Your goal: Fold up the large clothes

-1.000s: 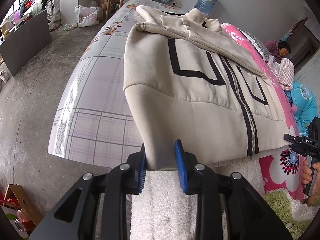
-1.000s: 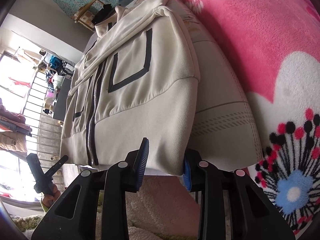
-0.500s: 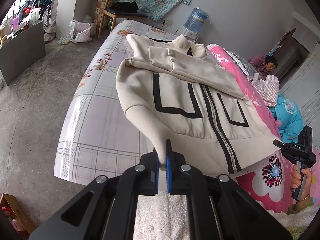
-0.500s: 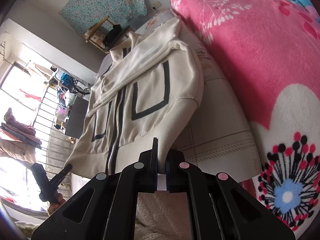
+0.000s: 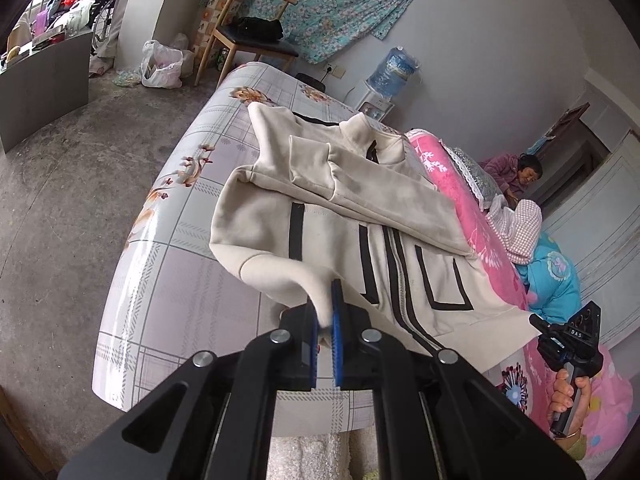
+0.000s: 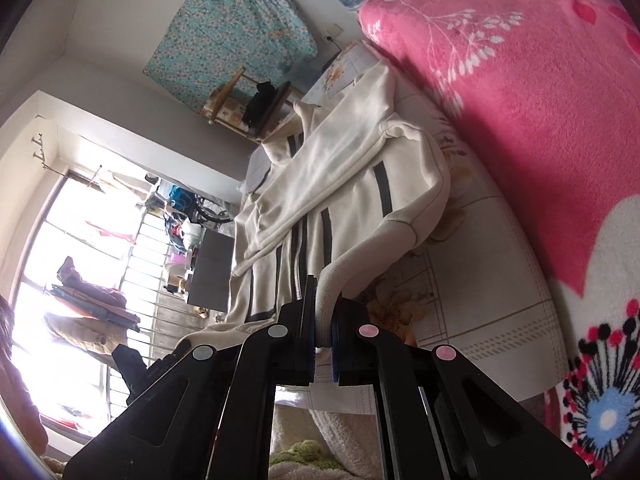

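Left wrist view: your left gripper (image 5: 326,320) is clamped on the near hem corner of the cream jacket (image 5: 340,216), pads pinching a peak of cloth raised off the bed (image 5: 168,280). The rest of the jacket lies on the bed beyond the jaws, beside the pink blanket (image 5: 444,188).

Right wrist view: your right gripper (image 6: 322,316) is pinched on the jacket's other hem corner, lifted; the jacket (image 6: 340,184) stretches away over the bed (image 6: 472,308).
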Demonstrator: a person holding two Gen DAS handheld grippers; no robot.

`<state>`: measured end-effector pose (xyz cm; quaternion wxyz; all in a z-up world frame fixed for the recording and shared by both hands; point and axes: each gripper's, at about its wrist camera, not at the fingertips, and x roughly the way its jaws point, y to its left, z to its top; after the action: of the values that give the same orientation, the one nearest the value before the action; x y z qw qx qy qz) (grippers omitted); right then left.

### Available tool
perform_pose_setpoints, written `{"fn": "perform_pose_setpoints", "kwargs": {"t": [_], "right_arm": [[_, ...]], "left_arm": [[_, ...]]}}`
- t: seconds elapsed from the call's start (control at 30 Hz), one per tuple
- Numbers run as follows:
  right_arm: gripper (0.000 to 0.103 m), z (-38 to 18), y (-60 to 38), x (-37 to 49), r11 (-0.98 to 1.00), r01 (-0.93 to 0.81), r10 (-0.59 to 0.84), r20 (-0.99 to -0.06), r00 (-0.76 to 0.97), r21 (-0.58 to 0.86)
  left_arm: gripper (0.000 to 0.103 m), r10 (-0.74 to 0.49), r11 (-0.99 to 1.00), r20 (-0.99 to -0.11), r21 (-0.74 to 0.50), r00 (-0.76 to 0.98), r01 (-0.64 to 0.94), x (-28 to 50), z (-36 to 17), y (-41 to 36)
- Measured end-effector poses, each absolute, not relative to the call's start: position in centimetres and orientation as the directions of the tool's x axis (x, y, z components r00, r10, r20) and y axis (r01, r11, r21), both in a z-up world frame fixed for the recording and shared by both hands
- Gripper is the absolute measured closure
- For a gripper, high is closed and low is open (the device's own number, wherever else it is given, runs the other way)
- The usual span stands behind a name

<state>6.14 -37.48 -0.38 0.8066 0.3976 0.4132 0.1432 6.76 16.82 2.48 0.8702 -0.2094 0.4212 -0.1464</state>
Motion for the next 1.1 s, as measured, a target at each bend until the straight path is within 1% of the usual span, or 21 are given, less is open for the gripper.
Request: {"fn": "perform_pose_setpoints", "kwargs": {"t": [0.17,0.33,0.37,0.4,0.43,0.47,0.5,0.53,0.57,0.6,0.7,0.73,0.83,0.93,1.03,1.1], "right_arm": [[0.099,-0.9,-38.6,7.7,0.57,0.125,0.582,-0.507,0.636,0.812],[0.099,-1.7,-39.7,11.0,0.492,0.146,0.599,-0.456,0.658,0.858],[0.097,-1.9,-39.8,11.8,0.483,0.148,0.6,-0.45,0.661,0.863],[0.095,-2.1,-39.9,12.7,0.477,0.148,0.599,-0.444,0.666,0.866],[0.092,-2.4,-40.1,13.4,0.48,0.157,0.589,-0.449,0.672,0.863],[0.08,-2.7,-40.3,14.2,0.482,0.169,0.576,-0.456,0.679,0.86],[0.073,-3.0,-40.6,14.8,0.478,0.172,0.567,-0.453,0.688,0.861],[0.058,-3.2,-40.9,15.2,0.475,0.175,0.558,-0.449,0.697,0.862],[0.053,-3.4,-41.2,15.5,0.474,0.183,0.546,-0.45,0.707,0.861],[0.053,-3.6,-41.5,15.8,0.474,0.184,0.537,-0.448,0.714,0.861],[0.049,-3.6,-42.1,15.5,0.489,0.188,0.51,-0.454,0.731,0.852],[0.049,-3.5,-42.1,15.3,0.502,0.182,0.506,-0.458,0.731,0.846],[0.049,-2.9,-41.4,14.4,0.59,0.176,0.469,-0.511,0.72,0.788],[0.049,-2.0,-39.5,13.5,0.704,0.147,0.424,-0.577,0.698,0.695],[0.049,-1.3,-36.4,13.3,0.816,0.077,0.387,-0.64,0.664,0.573],[0.049,-1.2,-34.1,13.7,0.889,0.035,0.334,-0.696,0.635,0.457]], "left_arm": [[0.098,-0.428,0.863,-0.675,-0.503,0.601,0.05,8.7,2.4,17.3],[0.098,-0.405,0.865,-0.694,-0.501,0.596,0.004,12.2,1.8,17.5],[0.097,-0.404,0.865,-0.696,-0.502,0.593,0.001,12.9,1.7,17.4],[0.095,-0.401,0.868,-0.696,-0.497,0.596,0.004,13.7,1.5,17.3],[0.094,-0.383,0.876,-0.703,-0.483,0.6,-0.006,14.3,1.4,17.3],[0.094,-0.371,0.88,-0.711,-0.475,0.598,-0.019,15.0,1.1,17.3],[0.091,-0.378,0.876,-0.71,-0.482,0.594,-0.019,15.7,0.9,17.3],[0.088,-0.385,0.871,-0.709,-0.491,0.591,-0.021,16.2,0.6,17.5],[0.078,-0.384,0.868,-0.713,-0.496,0.587,-0.034,16.7,0.3,17.7],[0.066,-0.378,0.865,-0.717,-0.499,0.586,-0.051,17.0,0.0,18.0],[0.057,-0.386,0.846,-0.693,-0.529,0.609,-0.066,17.1,-0.1,19.2],[0.057,-0.383,0.843,-0.688,-0.533,0.617,-0.071,16.9,-0.1,19.5],[0.056,-0.34,0.86,-0.686,-0.503,0.644,-0.082,16.2,0.3,20.2],[0.056,-0.324,0.882,-0.689,-0.467,0.648,-0.056,15.2,0.3,19.8],[0.056,-0.327,0.91,-0.71,-0.416,0.624,0.005,14.3,-0.4,18.2],[0.056,-0.272,0.942,-0.747,-0.335,0.606,0.01,14.3,-1.2,16.8]]}}
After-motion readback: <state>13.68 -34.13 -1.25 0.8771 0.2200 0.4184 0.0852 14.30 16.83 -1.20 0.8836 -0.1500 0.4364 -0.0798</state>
